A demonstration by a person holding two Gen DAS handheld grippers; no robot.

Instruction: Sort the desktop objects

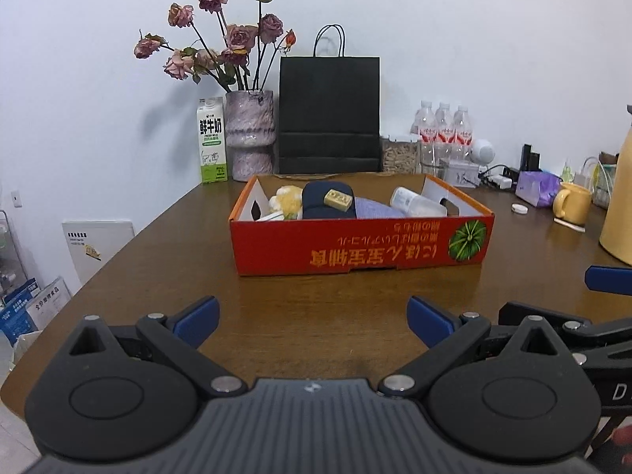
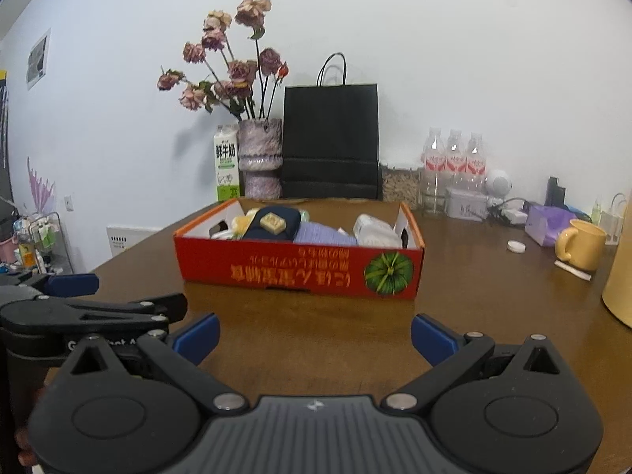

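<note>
Left tool [image 1: 313, 322] has its blue pads spread wide with nothing between them, hovering low over bare worktop [image 1: 158, 245]. Right tool [image 2: 315, 339] is likewise spread and empty, just beside the left one; each shows at the edge of the other's view.

Ahead, well apart from both tools, sits the red box [image 1: 355, 245] on the worktop. It is already loaded: tan block [image 1: 337, 198] on top of a navy pouch [image 1: 316, 201], yellow fluffy thing [image 1: 286, 199] at the left end, lilac cloth [image 1: 371, 209], white bottle [image 1: 414, 201] lying toward the right.

Risks, as judged from here:
- Tools this close side by side could knock together if both reach in at once.
- The tan block merely rests on the pouch; grabbing the pouch first likely tips it off.
- The bottle lies on its side and looks smooth, so it may roll or squirt out of the pads.
- The box looks like light cardboard; a pull on packed items may drag it across the worktop.
- A wide right sweep could hit the mug [image 1: 570, 203] or small cap [image 1: 519, 208].
</note>
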